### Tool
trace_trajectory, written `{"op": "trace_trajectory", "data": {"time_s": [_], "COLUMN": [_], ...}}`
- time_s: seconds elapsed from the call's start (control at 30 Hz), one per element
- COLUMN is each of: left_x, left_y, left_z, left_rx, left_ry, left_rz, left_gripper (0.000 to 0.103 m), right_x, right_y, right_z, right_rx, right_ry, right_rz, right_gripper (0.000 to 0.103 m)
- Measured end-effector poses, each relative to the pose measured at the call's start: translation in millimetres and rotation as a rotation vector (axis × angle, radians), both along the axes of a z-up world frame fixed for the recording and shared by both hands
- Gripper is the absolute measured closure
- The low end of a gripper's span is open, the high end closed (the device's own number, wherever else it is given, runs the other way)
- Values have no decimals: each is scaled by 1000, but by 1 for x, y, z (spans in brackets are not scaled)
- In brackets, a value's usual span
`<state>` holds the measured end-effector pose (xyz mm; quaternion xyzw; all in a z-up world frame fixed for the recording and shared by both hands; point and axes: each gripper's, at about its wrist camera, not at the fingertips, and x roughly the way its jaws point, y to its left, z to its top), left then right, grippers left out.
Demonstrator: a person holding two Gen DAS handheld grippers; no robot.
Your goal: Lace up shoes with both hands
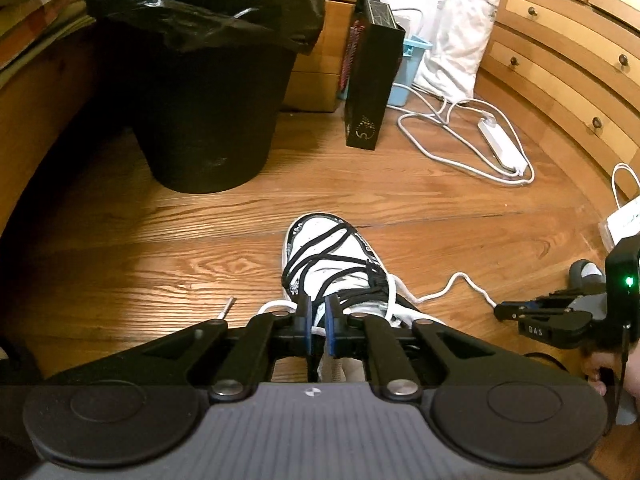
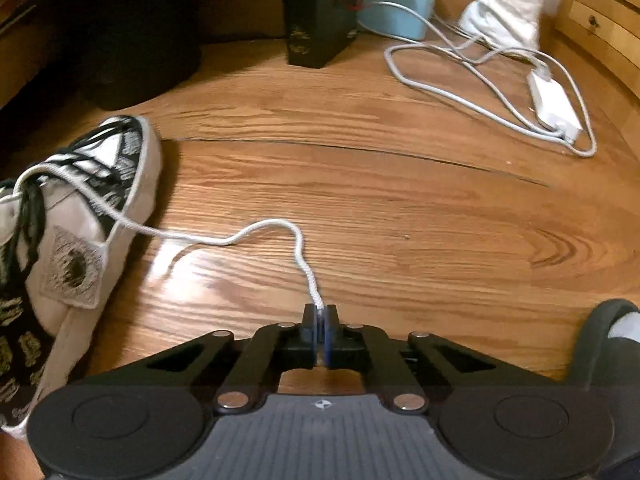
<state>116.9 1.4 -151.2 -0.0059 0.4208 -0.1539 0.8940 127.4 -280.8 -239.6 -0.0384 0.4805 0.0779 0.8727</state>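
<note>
Right wrist alone shows the right gripper [image 2: 320,317] pinching the white lace [image 2: 264,227] — clearly.

Right gripper [image 2: 320,316] seen low centre, jaws closed on end of white lace [image 2: 256,227]. Lace trailed slack across wooden floor [image 2: 400,208] to white-and-black shoe [image 2: 80,216] at left. White cable loops [image 2: 480,80] laid far right. Slight blur noted.

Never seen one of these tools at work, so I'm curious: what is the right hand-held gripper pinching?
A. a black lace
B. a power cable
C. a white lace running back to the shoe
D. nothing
C: the right hand-held gripper is shut on the white lace, which trails back to the shoe.
</note>
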Motion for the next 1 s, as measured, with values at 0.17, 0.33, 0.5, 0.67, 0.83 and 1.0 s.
{"op": "trace_trajectory", "data": {"time_s": [0.17, 0.33, 0.5, 0.67, 0.83, 1.0], "left_x": [-3, -3, -1, -23, -43, -55], "left_y": [2, 5, 7, -15, -33, -45], "left_z": [6, 8, 7, 18, 23, 20], "left_rx": [-10, -92, -110, 90, 154, 200], "left_ry": [-6, 45, 112, 2, -81, -100], "left_rz": [-2, 10, 25, -201, -330, -393], "left_gripper": [84, 77, 76, 71, 69, 63], "right_x": [-9, -23, -39, -44, -42, -34], "right_y": [13, 34, 63, 74, 82, 68], "right_z": [11, 40, 74, 113, 146, 132], "right_rx": [-26, -71, -74, 35, 128, 103], "right_ry": [-19, -95, -139, -153, -158, -82], "right_rz": [69, 180, 354, 416, 428, 372], "right_gripper": [100, 100, 100, 103, 103, 102]}}
